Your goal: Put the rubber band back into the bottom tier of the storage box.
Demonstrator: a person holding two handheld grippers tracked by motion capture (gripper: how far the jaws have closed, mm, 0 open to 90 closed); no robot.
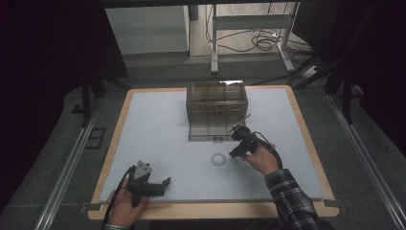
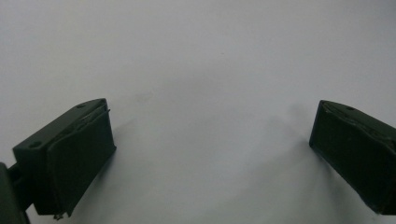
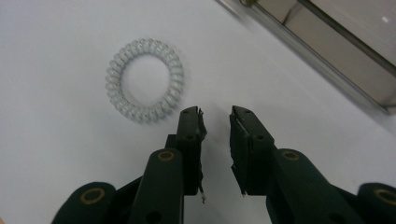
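A smoky transparent plastic drawer box is sitting on the white tabletop; its contents are hard to make out. Just before it, a clear coiled hair tie is lying flat. The right gripper, jaws slightly parted and empty, is hovering beside the tie. The left gripper is resting far nearer, jaws wide apart.

Translucent plastic coil ring; matt white table.

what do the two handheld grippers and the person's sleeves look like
Both grippers are black with two blocky jaws. The left gripper carries a grey three-cornered plate; the right gripper trails a black cable and shows brass-ringed pivots. The right sleeve is dark plaid.
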